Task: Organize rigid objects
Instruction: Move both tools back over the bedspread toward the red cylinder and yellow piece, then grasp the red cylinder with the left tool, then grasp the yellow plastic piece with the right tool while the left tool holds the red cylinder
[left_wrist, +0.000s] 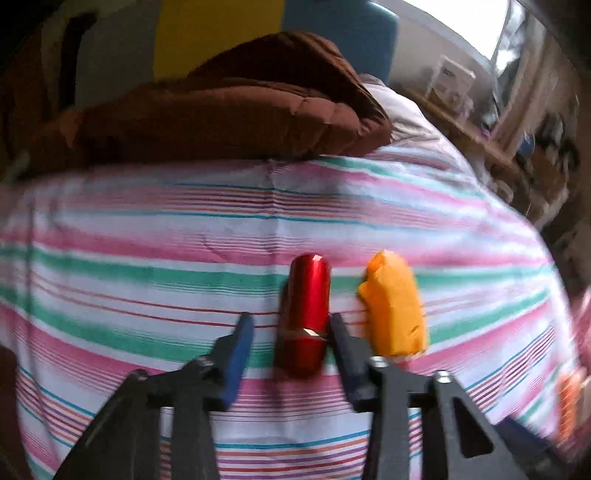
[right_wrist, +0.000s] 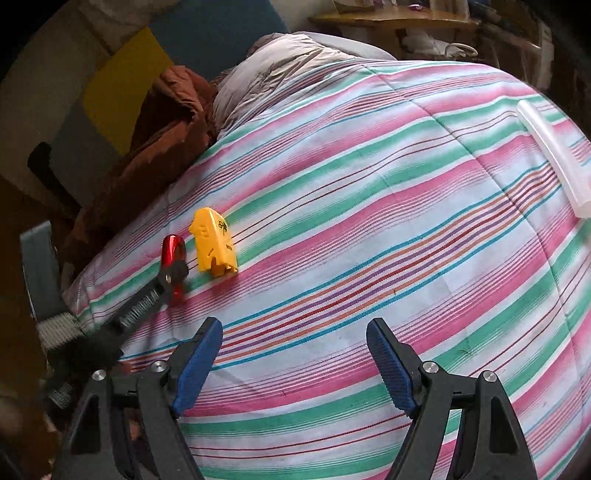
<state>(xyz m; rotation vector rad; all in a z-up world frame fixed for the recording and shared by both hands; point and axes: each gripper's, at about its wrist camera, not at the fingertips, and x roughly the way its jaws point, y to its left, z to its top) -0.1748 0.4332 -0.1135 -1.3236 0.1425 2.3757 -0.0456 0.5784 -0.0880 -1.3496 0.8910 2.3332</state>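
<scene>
From our left wrist view, a quilted bedspread striped in pink, green and white (left_wrist: 184, 258) fills the frame, with a rumpled brown padded blanket (left_wrist: 221, 110) heaped at its 12 o'clock edge and a cluttered wooden shelf (left_wrist: 480, 147) off the bed at 2 o'clock. Our left gripper (left_wrist: 291, 332) straddles a glossy red metal capsule-shaped cylinder (left_wrist: 304, 295); one pad touches it, the other stands a little apart, so the tongs are spread and not yet pinching. A yellow-orange moulded plastic piece (left_wrist: 395, 306) lies just beside the cylinder at its 3 o'clock, close against the outer side of that finger. Open cover spreads toward 9 o'clock.

From our right wrist view, the right gripper (right_wrist: 293, 365) hovers with tongs spread wide over bare stripes. The cylinder (right_wrist: 171, 251) and plastic piece (right_wrist: 214, 247) sit at 10 o'clock near the bed's edge. A translucent white plastic tube (right_wrist: 554, 155) lies at 2 o'clock, well apart.
</scene>
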